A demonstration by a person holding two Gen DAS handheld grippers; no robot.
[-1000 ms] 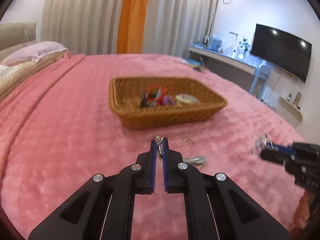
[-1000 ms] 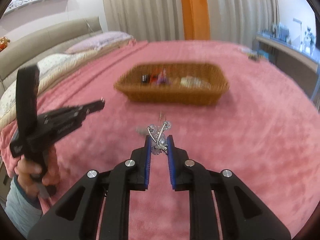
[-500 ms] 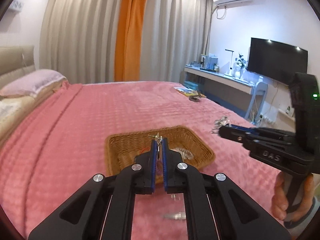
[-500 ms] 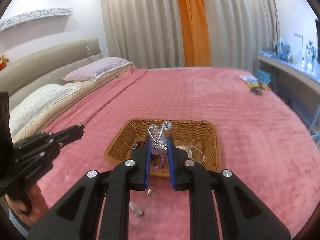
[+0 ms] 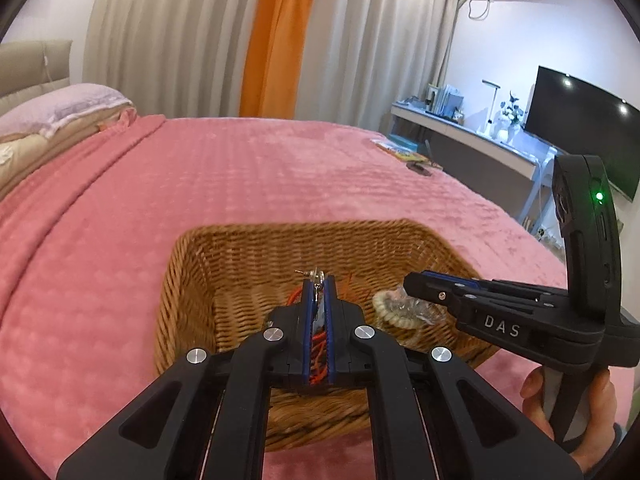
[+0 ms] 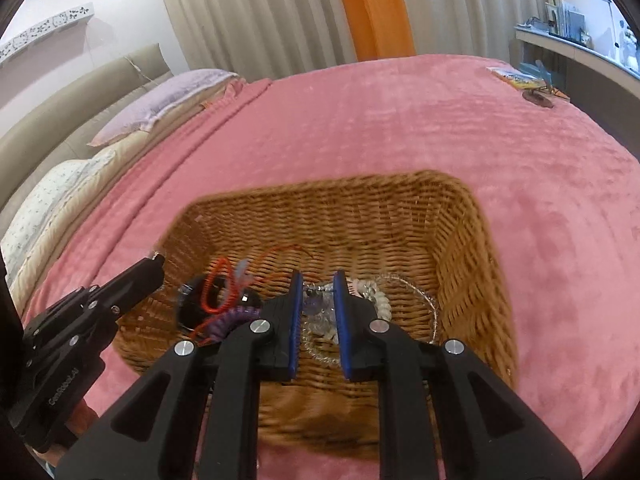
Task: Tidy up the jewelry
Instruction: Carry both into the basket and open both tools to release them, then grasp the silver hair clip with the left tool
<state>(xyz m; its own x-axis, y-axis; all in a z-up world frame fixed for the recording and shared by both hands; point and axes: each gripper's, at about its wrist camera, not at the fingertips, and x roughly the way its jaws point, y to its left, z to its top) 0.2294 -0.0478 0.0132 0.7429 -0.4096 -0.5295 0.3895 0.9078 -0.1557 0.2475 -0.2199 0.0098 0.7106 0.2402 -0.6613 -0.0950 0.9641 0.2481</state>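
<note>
A wicker basket (image 5: pixel 224 264) (image 6: pixel 460 232) sits on the pink bed and holds several jewelry pieces: a red cord (image 6: pixel 218 284), a purple coil (image 6: pixel 228 316), a pearl bracelet (image 6: pixel 380 300) (image 5: pixel 386 310). My left gripper (image 5: pixel 319 280) is over the basket, shut on a small silver earring (image 5: pixel 314 276). My right gripper (image 6: pixel 318 280) is over the basket's middle with its jaws parted; a silver crystal piece (image 6: pixel 320 308) lies below between them, seemingly loose. The right gripper also shows in the left wrist view (image 5: pixel 412 282), and the left gripper in the right wrist view (image 6: pixel 156 260).
The pink bedspread (image 5: pixel 240 176) surrounds the basket. Pillows (image 6: pixel 160 104) lie at the far left. A book and a dark object (image 5: pixel 416 164) lie near the bed's far right edge. A desk and TV (image 5: pixel 580 128) stand to the right.
Both grippers have moved forward and down over the basket. The right gripper's jaws have opened and the silver crystal piece it held now lies in the basket.
</note>
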